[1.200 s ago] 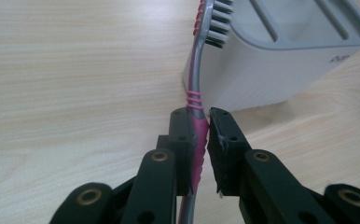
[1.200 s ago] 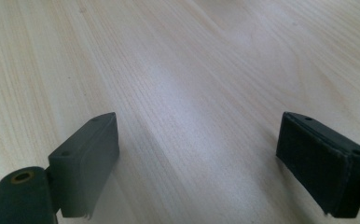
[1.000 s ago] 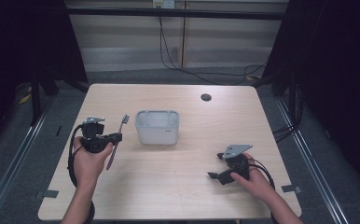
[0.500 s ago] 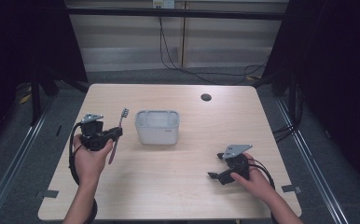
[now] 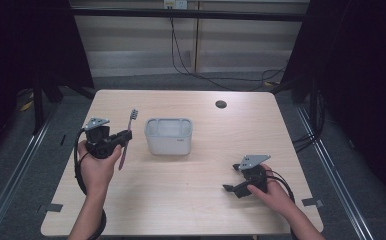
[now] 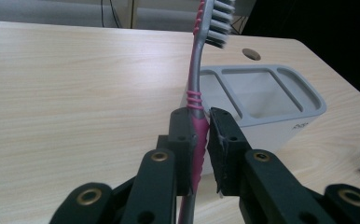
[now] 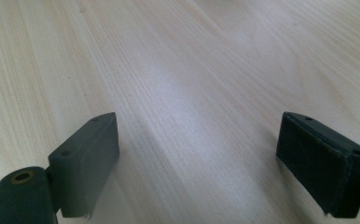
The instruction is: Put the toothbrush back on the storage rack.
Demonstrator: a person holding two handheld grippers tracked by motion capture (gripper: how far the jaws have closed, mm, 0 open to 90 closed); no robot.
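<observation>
My left gripper is shut on a pink and grey toothbrush, gripped at its pink handle, bristle head pointing up and away. It hovers just left of a white compartmented holder at the table's middle. Low over the table at the front right, my right gripper is open, with bare wood between its fingers.
The light wooden table has a dark round grommet near its far edge. Cables run along the floor behind the table, and metal rails flank both sides.
The left gripper has lifted the toothbrush slightly and swung its head more upright, closer to the holder. The right gripper has stayed in place.
</observation>
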